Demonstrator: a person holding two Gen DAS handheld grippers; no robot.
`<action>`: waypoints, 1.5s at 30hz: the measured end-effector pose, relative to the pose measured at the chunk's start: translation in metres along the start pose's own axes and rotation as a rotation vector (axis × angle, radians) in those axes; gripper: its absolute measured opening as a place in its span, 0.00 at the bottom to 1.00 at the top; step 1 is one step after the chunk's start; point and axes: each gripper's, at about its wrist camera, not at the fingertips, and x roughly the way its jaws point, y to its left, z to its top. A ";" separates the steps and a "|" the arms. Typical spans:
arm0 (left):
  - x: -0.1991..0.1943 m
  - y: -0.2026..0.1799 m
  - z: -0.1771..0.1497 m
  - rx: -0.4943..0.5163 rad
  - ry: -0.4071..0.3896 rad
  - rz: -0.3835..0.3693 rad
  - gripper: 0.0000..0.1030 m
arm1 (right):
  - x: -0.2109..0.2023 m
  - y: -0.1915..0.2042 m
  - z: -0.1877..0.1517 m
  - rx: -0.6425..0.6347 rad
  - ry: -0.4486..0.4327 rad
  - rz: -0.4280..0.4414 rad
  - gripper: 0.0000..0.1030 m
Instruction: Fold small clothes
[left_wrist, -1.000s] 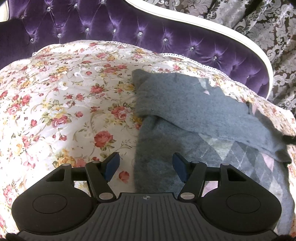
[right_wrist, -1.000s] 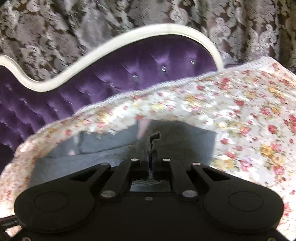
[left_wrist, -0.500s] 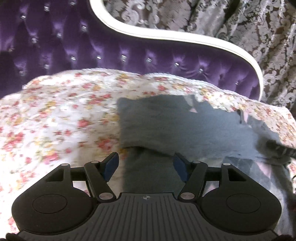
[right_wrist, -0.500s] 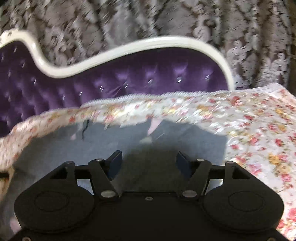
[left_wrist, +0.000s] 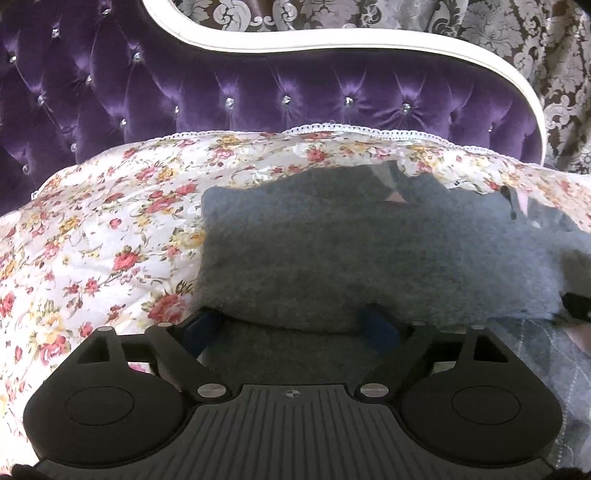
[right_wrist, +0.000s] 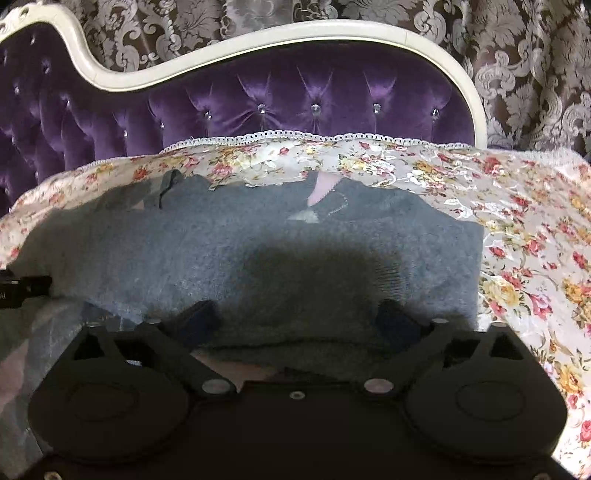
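1. You are looking down over a bed covered by a white floral quilt (left_wrist: 96, 236) sprinkled with red and yellow roses and edged in lace.
2. A grey fuzzy sweater (left_wrist: 332, 251) lies on the quilt, folded over itself so that a thick upper layer ends in a soft edge close to both tools. In the right wrist view the same sweater (right_wrist: 258, 251) spreads across the middle of the picture, with a small pink patch showing near its far edge.
3. Your left tongs (left_wrist: 291, 328) sit low at the near fold of the sweater. Their jaws are spreading apart, wide, with blue fingers (left_wrist: 380, 328) touching or tucked just under the folded edge; the fabric lies between them but is not pinched.
4. Your right tongs (right_wrist: 299, 319) are also spreading, nearly as wide as they go. The grey fabric lies between and in front of the fingers (right_wrist: 393, 317), loose and not squeezed.
5. To the right of the left tongs, a grey argyle-patterned part of the garment shows below the fold.
6. Behind the bed stands a purple tufted headboard (right_wrist: 295, 96) with crystal-like buttons and a curved white frame.
7. Beyond it hangs a brown and silver damask curtain (right_wrist: 535, 66).
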 end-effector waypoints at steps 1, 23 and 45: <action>0.000 0.000 -0.001 0.001 -0.004 0.001 0.89 | -0.001 0.001 -0.002 -0.002 -0.003 -0.007 0.99; -0.056 0.003 -0.021 0.011 0.043 0.018 0.85 | -0.041 0.011 -0.001 -0.014 0.007 -0.004 0.99; -0.179 0.017 -0.120 0.006 0.064 -0.057 0.85 | -0.202 -0.001 -0.093 0.138 -0.007 0.045 0.99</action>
